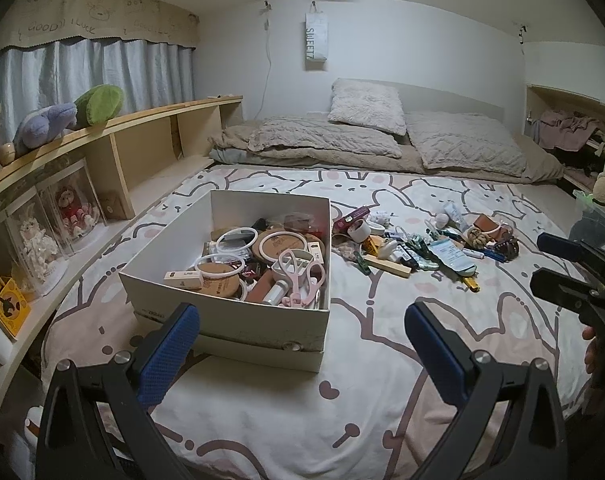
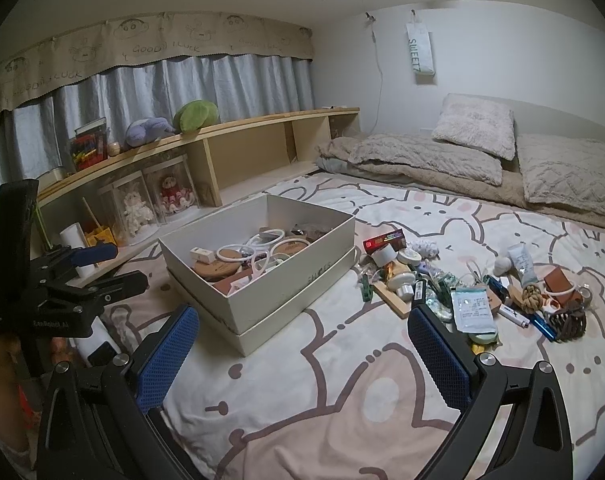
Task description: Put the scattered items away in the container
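A white cardboard box [image 1: 226, 312] [image 2: 302, 280] stands on the bed, part full of rings, round lids and small packets. A heap of scattered small items [image 1: 422, 248] [image 2: 474, 292] lies to its right: a wooden block, a white packet, a rope knot, a brown hair claw, tubes. My left gripper [image 1: 302, 324] is open and empty, held above the sheet just in front of the box. My right gripper [image 2: 302, 328] is open and empty, near the box's front corner and left of the heap. Each gripper shows in the other's view, the right one [image 1: 574, 268] and the left one [image 2: 98, 264].
The bed sheet [image 1: 342, 400] has a pink rabbit print. Pillows and a folded blanket [image 1: 342, 136] lie at the far end. A wooden shelf [image 1: 114, 132] with plush toys and clear display cases runs along the left side.
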